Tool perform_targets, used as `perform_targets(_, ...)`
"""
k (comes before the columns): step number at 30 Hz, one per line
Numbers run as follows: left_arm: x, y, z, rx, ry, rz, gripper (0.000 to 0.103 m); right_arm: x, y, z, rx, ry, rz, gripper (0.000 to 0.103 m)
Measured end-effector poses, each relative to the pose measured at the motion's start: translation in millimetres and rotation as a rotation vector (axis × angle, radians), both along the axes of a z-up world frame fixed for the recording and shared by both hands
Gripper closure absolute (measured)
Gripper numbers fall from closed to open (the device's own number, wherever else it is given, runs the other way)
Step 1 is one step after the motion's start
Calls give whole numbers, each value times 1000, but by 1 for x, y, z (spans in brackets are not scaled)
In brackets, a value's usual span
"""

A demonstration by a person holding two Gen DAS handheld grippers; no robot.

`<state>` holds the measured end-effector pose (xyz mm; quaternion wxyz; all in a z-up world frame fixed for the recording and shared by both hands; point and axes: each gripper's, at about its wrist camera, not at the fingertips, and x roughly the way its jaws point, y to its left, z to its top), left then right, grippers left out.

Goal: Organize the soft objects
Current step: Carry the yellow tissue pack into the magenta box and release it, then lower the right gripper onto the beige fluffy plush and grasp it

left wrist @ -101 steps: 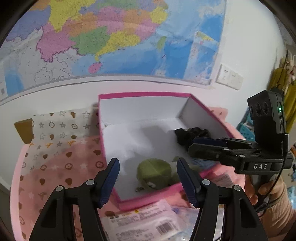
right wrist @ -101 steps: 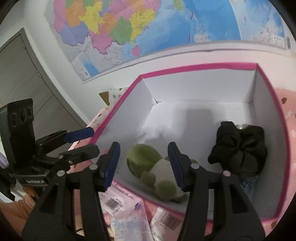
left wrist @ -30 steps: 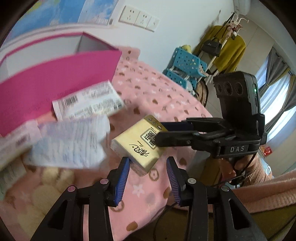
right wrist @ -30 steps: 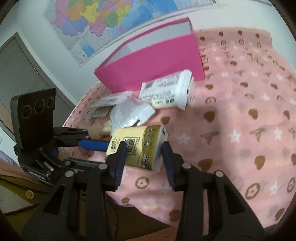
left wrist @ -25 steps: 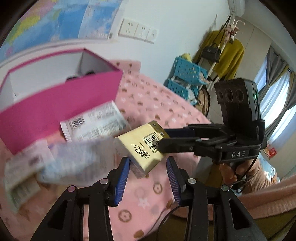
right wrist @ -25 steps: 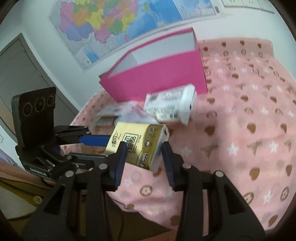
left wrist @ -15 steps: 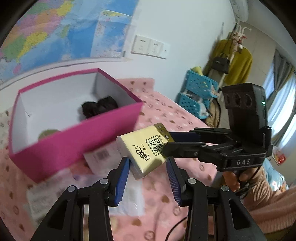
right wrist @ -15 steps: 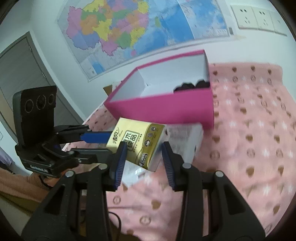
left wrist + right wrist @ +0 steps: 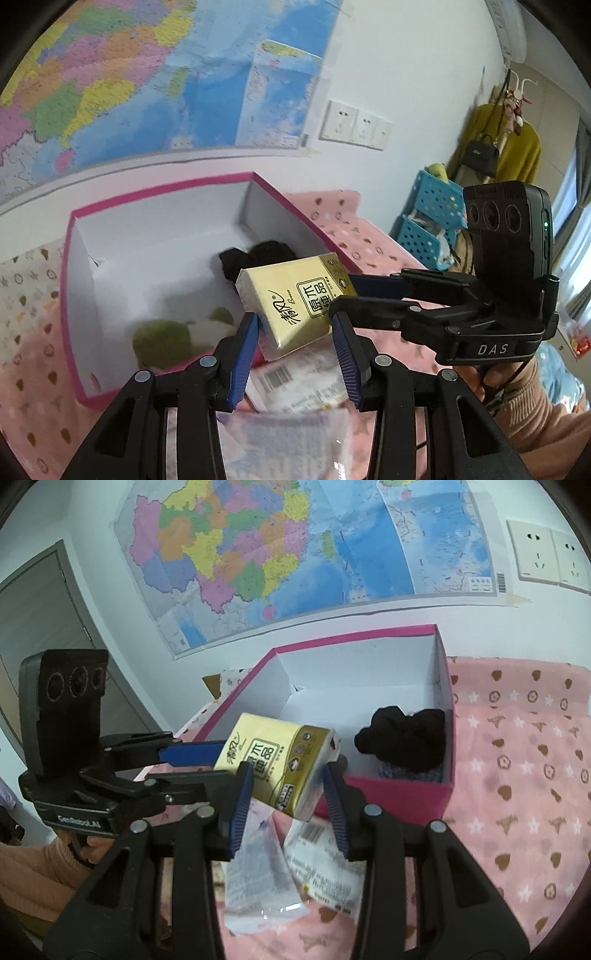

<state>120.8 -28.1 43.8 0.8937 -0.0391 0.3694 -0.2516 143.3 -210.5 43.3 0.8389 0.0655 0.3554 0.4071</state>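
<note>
A yellow tissue pack (image 9: pixel 295 295) (image 9: pixel 273 760) hangs tilted in the air over the front wall of the pink box (image 9: pixel 166 192) (image 9: pixel 351 635). My left gripper (image 9: pixel 295 336) (image 9: pixel 225 760) is shut on one end of it. My right gripper (image 9: pixel 288 794) (image 9: pixel 341 293) is shut on the other end. Inside the white-lined box lie a black soft bundle (image 9: pixel 266 251) (image 9: pixel 406 738) and a green plush toy (image 9: pixel 162 339). The pack hides part of the box floor.
White packets (image 9: pixel 299 380) (image 9: pixel 325 864) and a clear packet (image 9: pixel 255 878) lie on the pink patterned blanket (image 9: pixel 517 775) in front of the box. A wall map (image 9: pixel 295 554) hangs behind. Blue crates (image 9: pixel 432 221) stand at the right, a door (image 9: pixel 44 627) at the left.
Both grippers have lifted the tissue pack off the blanket and carried it together toward the pink box, whose inside has come into view.
</note>
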Motion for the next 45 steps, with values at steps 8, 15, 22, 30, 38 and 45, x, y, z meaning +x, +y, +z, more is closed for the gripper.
perform_targets(8, 28, 9, -2, -7, 9, 48, 62, 32, 14, 0, 2, 13, 5, 60)
perform_targets(15, 52, 20, -10, -5, 43, 88, 62, 62, 31, -7, -4, 61, -13, 60)
perform_targets(22, 76, 31, -23, -4, 93, 122, 62, 87, 48, -19, -23, 103, -36, 60)
perform_targets(30, 87, 53, -36, -24, 129, 217, 54, 97, 59, -27, -55, 94, -97, 59)
perform_targets(38, 33, 90, -16, -86, 22, 226, 48, 43, 43, -10, -6, 24, 1, 51)
perform_targets(45, -29, 108, -17, -94, -16, 228, 40, -16, 35, -7, -3, -1, 132, 46)
